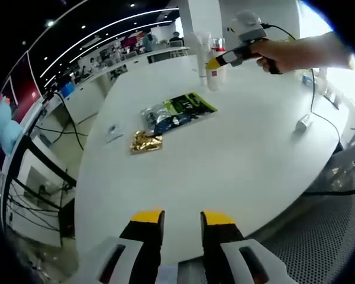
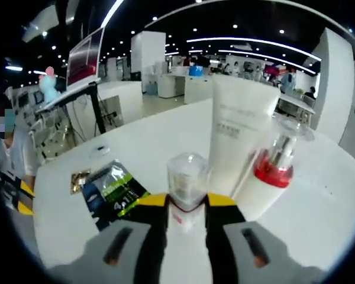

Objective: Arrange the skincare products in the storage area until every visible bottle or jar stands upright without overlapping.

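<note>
My right gripper (image 2: 186, 200) is shut on a small white bottle with a clear cap (image 2: 187, 174), which stands upright between its yellow-tipped jaws. Just behind it stands a tall white tube (image 2: 239, 127). A white bottle with a red collar and clear cap (image 2: 271, 174) looks tilted toward the tube. In the left gripper view, a hand holds that right gripper (image 1: 216, 61) at the far side of the white table (image 1: 248, 165), among the same group of bottles (image 1: 205, 56). My left gripper (image 1: 182, 220) is open over the near table edge, holding nothing.
Green-and-black sachets (image 1: 177, 111) and a gold sachet (image 1: 146, 142) lie flat mid-table, also as sachets (image 2: 112, 189) left of my right jaws. A small white item (image 1: 113, 131) lies beside them. A white adapter with a cable (image 1: 303, 123) sits right. A person stands at left.
</note>
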